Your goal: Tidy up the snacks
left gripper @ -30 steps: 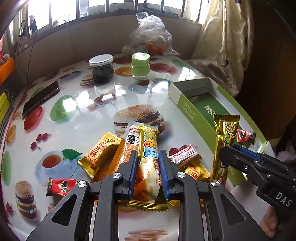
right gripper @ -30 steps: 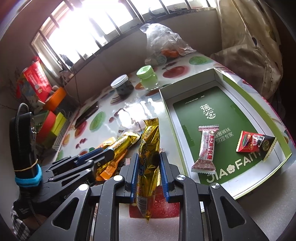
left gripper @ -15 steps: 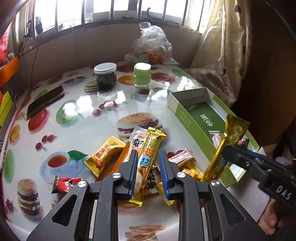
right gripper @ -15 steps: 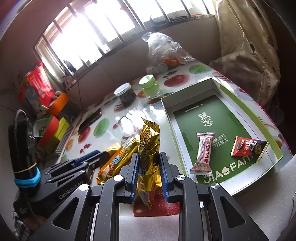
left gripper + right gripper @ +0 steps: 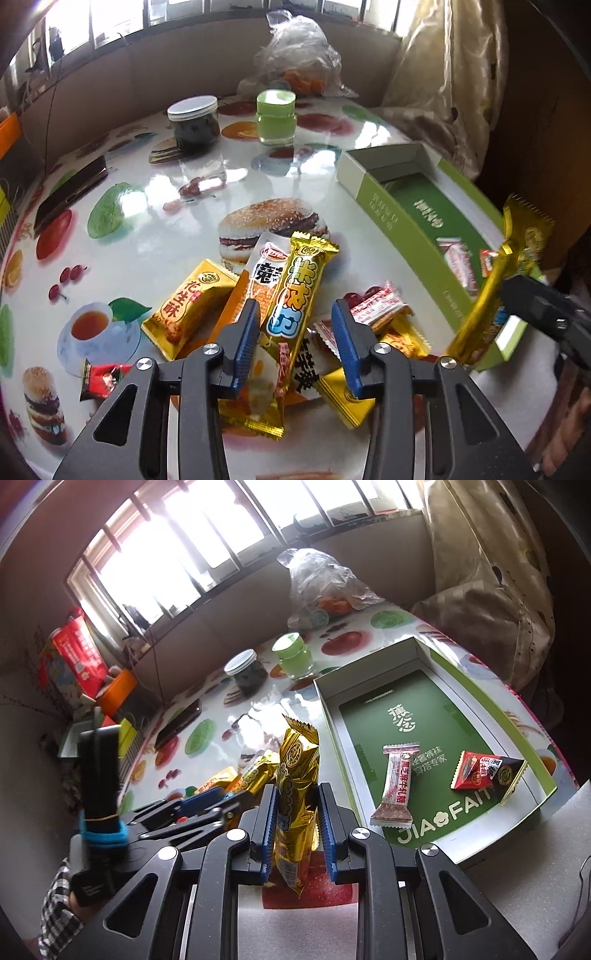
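My left gripper hangs low over a heap of snack packets, and its jaws are opening. A gold bar with blue and yellow letters lies between them on the heap, and the right pad stands clear of it. My right gripper is shut on a second gold bar, held upright just left of the green box. A pink-and-white nougat and a red-and-black packet lie in the box. In the left wrist view the right gripper holds its bar at the box's near corner.
A dark jar with a white lid, a green jar and a plastic bag stand at the table's far side. A phone lies at the left. A curtain hangs behind the box.
The left jaws have widened and let go of the lettered gold bar, which now rests on the heap. The right gripper's bar has tilted up in front of the box.
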